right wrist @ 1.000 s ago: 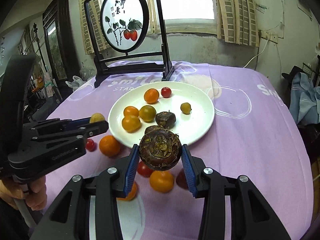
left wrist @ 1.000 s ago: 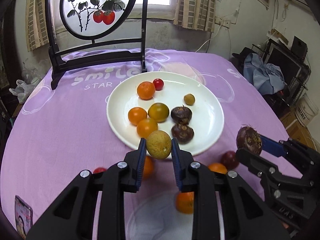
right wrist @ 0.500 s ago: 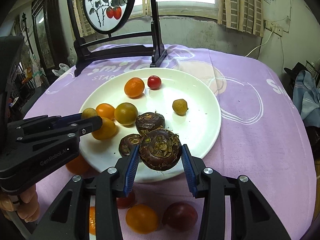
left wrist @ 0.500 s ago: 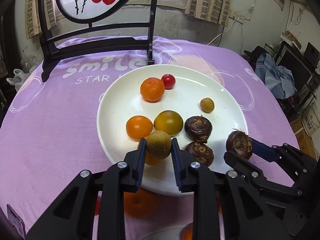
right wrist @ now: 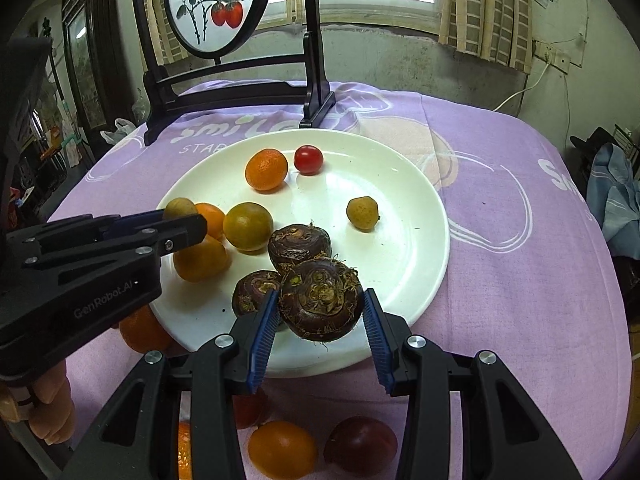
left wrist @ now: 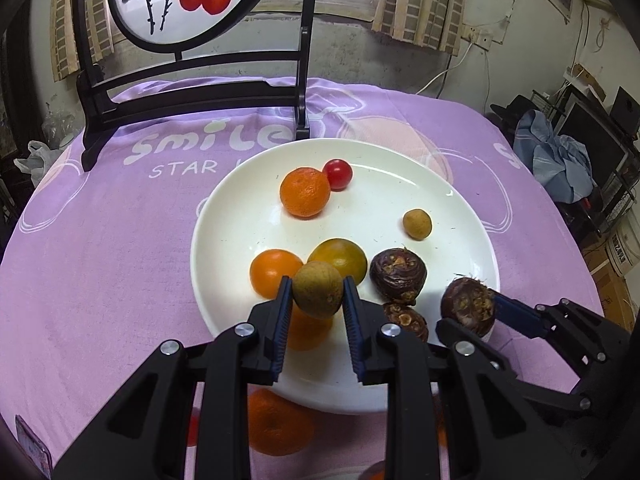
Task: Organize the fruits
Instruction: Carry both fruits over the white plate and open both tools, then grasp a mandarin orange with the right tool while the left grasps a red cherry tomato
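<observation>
While both grippers hang over the near half of the plate (left wrist: pixel 224 216), we count the job as past halfway but not finished.

Our left gripper (left wrist: pixel 316 300) pinches a small brown fruit (left wrist: pixel 317 289) between its blue pads, above the near-left part of the plate. Our right gripper (right wrist: pixel 320 312) pinches a dark water chestnut (right wrist: pixel 320 304), above the near edge and just beside the two chestnuts already lying there. Neither piece is set down yet.

On the plate so far:
- mandarin (right wrist: pixel 266 170) and cherry tomato (right wrist: pixel 308 159), touching or nearly so, at the far side
- small brown fruit alone at the right (right wrist: pixel 362 213)
- greenish-orange citrus (right wrist: pixel 248 226) mid-plate, with two orange ones (right wrist: pixel 202 258) left of it, partly hidden behind the left gripper
- two water chestnuts (right wrist: pixel 298 246), close together, near centre

Left on the purple cloth (right wrist: pixel 500 248), near side:
- orange fruit (right wrist: pixel 282 454) and dark red one (right wrist: pixel 360 446) below the right gripper
- a red piece, mostly hidden behind the right gripper's finger
- orange fruit by the plate's near-left rim (right wrist: pixel 140 332)
- an orange sliver at the bottom edge; we can't tell what it is

Our read: like seems to go with like, so chestnut goes by the chestnuts. Drop both, then at least four more pickups.
</observation>
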The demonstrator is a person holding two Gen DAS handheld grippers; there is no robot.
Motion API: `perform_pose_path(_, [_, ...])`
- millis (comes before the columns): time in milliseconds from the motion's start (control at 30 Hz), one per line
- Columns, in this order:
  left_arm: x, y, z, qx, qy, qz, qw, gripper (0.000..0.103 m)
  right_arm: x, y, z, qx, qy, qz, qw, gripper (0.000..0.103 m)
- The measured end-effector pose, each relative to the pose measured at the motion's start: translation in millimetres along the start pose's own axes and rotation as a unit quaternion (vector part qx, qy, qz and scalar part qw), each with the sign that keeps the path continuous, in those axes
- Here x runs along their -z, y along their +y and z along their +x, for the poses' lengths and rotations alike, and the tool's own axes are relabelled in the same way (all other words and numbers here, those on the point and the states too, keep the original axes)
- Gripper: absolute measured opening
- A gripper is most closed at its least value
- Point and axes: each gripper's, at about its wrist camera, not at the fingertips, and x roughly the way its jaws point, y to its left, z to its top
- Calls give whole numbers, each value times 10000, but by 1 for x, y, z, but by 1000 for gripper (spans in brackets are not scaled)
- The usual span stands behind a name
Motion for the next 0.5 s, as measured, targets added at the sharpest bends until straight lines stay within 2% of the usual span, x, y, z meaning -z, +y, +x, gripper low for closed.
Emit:
perform_pose_path(100, [-3, -3, 5, -22, 71, -51, 10000, 25, -1, 1, 6, 85, 109, -28, 9999, 44])
perform_pose_path(133, [-4, -3, 5, -46, 74, -115, 9999, 36, -1, 0, 7, 108, 119, -23, 9999, 50])
perform_pose_path(233, [-6, -5, -7, -145, -199, -168, 9996, 61, 0, -3, 1, 143, 27, 33, 9999, 54])
perform_pose_path(367, [-5, -11, -30, -181, -432, -13, 9989, 67, 4, -6, -13, 159, -72, 71, 9998, 54])
perform_pose_path(500, [3, -7, -52, -107, -506, -120, 9986, 74, 16, -10, -33, 152, -170, 134, 9996, 54])
